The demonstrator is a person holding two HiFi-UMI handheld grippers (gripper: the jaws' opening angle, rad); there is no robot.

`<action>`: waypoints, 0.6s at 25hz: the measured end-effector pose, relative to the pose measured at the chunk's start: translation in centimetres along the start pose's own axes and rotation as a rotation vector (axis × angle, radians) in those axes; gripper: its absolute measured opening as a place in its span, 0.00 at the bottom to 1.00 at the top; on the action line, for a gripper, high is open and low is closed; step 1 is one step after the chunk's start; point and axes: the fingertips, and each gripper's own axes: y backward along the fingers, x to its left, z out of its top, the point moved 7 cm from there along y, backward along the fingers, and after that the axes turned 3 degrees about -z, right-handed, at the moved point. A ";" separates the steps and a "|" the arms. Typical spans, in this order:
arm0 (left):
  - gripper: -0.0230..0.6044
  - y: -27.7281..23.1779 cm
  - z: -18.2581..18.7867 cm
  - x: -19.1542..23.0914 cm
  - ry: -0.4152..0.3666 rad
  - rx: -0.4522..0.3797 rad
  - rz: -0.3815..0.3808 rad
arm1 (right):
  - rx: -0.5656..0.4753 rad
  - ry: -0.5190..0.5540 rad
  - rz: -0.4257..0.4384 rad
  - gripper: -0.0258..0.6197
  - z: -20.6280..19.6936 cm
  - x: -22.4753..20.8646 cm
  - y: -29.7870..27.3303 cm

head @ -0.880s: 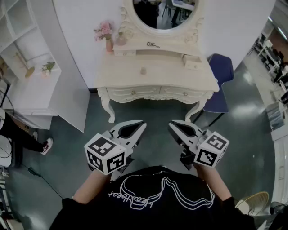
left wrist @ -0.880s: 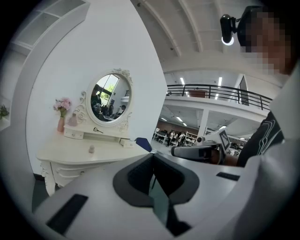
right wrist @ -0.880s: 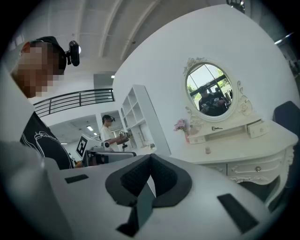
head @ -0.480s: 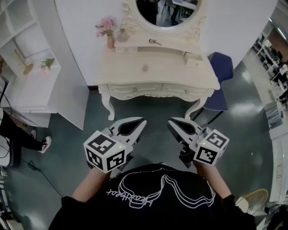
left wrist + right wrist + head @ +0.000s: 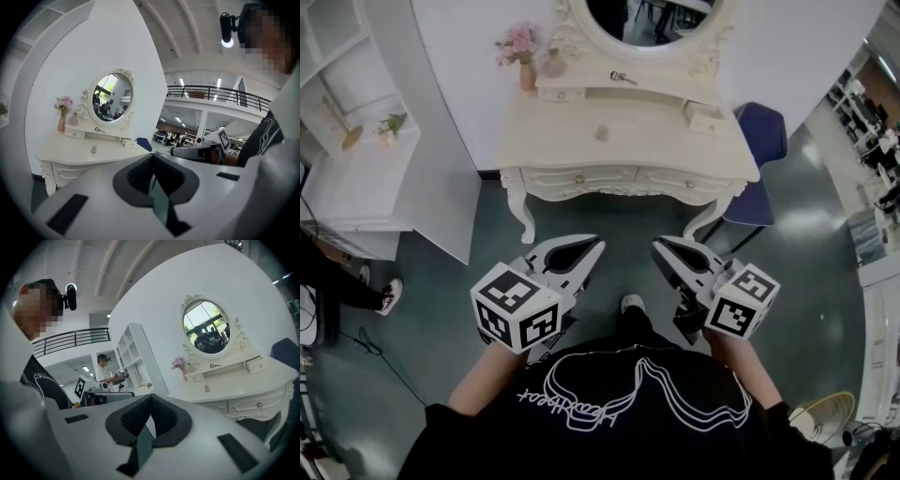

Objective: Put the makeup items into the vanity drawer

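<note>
The cream vanity [image 5: 628, 155] stands ahead, well beyond both grippers. On its top lies a small pale makeup item [image 5: 602, 133], and a dark thin tool [image 5: 623, 78] rests on the raised shelf under the mirror. A small drawer [image 5: 704, 117] at the shelf's right end looks pulled out. My left gripper [image 5: 595, 246] and right gripper [image 5: 661, 246] are held side by side over the floor, both shut and empty. The left gripper view shows the left gripper [image 5: 152, 157], the vanity [image 5: 84, 152] and the pale item [image 5: 93, 149]. The right gripper view shows the right gripper [image 5: 150, 397] and the vanity [image 5: 234, 390].
A blue chair [image 5: 759, 141] stands at the vanity's right end. A pink flower vase [image 5: 523, 52] sits on its left shelf. A white shelf unit [image 5: 356, 141] is at the left. My shoe [image 5: 630, 303] shows between the grippers. Another person [image 5: 104, 371] stands far behind.
My shoe has come into view on the floor between the grippers, and the vanity has shifted slightly up in the head view. Both grippers keep their pose and stay shut.
</note>
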 end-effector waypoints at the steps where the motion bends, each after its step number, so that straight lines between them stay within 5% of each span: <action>1: 0.04 -0.4 0.0 0.2 -0.001 0.002 0.003 | -0.002 -0.005 0.006 0.05 0.1 -0.5 -0.1; 15: 0.04 -10.6 1.5 6.8 0.053 0.089 0.105 | 0.035 -0.070 0.111 0.05 3.3 -13.0 -5.5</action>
